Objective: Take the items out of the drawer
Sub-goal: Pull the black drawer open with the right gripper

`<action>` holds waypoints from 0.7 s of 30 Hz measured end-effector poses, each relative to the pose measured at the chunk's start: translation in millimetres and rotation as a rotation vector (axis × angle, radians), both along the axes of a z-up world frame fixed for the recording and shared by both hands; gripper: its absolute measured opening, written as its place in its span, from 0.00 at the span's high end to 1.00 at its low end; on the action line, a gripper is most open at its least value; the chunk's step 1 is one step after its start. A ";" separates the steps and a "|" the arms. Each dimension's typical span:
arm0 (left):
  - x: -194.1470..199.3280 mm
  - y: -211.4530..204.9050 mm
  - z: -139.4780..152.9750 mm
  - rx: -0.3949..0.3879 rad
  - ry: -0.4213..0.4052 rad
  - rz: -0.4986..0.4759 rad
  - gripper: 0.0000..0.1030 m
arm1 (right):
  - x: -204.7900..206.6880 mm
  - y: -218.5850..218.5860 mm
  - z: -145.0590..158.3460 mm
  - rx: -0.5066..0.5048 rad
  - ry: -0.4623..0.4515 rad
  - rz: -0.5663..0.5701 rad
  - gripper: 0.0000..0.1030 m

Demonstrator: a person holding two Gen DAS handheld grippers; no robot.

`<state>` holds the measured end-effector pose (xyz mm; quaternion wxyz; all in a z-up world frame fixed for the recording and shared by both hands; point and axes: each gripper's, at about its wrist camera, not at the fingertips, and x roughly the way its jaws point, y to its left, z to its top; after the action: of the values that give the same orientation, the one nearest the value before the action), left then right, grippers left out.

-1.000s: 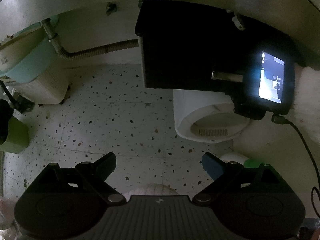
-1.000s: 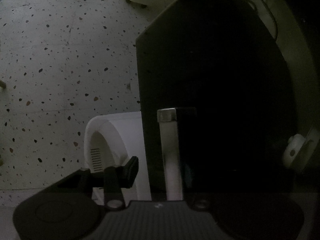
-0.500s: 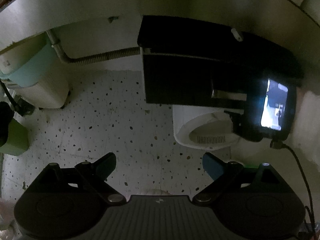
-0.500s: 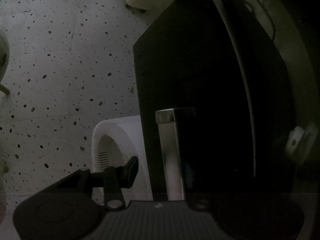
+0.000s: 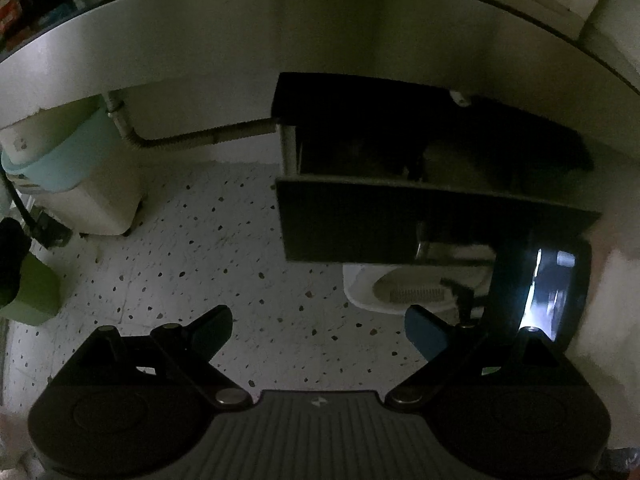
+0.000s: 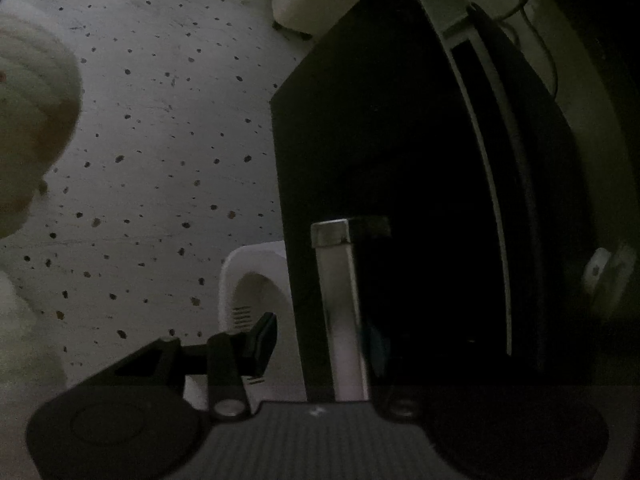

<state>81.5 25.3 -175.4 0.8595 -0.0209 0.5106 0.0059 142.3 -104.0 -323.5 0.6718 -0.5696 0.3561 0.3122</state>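
Fingers of the left gripper [image 5: 318, 330]: spread wide, nothing between them, black left pad and blue right pad both hovering over the pale speckled terrazzo floor [image 5: 224, 248].

Fingers of the right gripper [image 6: 316, 332]: one black finger [image 6: 262, 338] visible to the left of the square brushed-metal bar handle [image 6: 338, 308]; the opposite finger is lost in shadow behind the handle, so whether the pair actually pinches the bar cannot be told (the handle runs straight down between where the two would sit).

Dark flat-fronted drawer [image 5: 420, 220]: seen from the left wrist as pulled partly out from under the pale curved worktop [image 5: 320, 32], its front panel standing forward of the black cabinet body. Interior open to view from above but too dark to identify contents.

White plastic bin with a vented inner wall [image 5: 396, 288]: on the floor directly below the drawer front; also seen in the right wrist view just left of the drawer's edge.

Small lit screen in a black housing [image 5: 548, 292]: right of the drawer front, close beside the left gripper's blue pad.

Grey corrugated hose [image 5: 200, 138]: runs along the back wall to the cabinet's left side.

Pale blue and cream tub-shaped container [image 5: 68, 176]: far left on the floor, beneath the worktop.

Green boxy object [image 5: 32, 292]: left edge, near the floor.
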 end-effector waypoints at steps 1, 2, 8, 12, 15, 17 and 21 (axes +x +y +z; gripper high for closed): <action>-1.2 -1.6 1.1 0.001 -0.004 -0.005 0.09 | -4.8 -0.4 0.2 0.006 0.001 -0.003 0.54; -3.2 -3.3 3.0 0.004 -0.011 -0.010 0.09 | -9.5 -0.7 0.4 0.011 0.001 -0.007 0.54; -15.0 -9.8 14.3 0.020 -0.046 -0.033 0.09 | -28.5 -2.5 5.4 0.062 0.019 -0.048 0.55; -20.9 -9.1 19.7 0.023 -0.054 -0.034 0.09 | -39.5 -4.1 9.9 0.094 0.046 -0.081 0.57; -25.6 -9.3 21.2 0.029 -0.054 -0.033 0.09 | -51.9 -3.8 9.8 0.083 0.058 -0.070 0.57; -27.9 -9.5 22.1 0.031 -0.054 -0.035 0.09 | -60.9 -4.0 10.8 0.083 0.062 -0.067 0.59; -33.2 -10.0 23.4 0.036 -0.057 -0.047 0.09 | -73.9 -5.8 17.7 0.115 0.074 -0.092 0.68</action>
<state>48.4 15.4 -152.0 0.8739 0.0064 0.4860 -0.0055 68.4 -109.8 -305.8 0.7034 -0.5013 0.3879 0.3217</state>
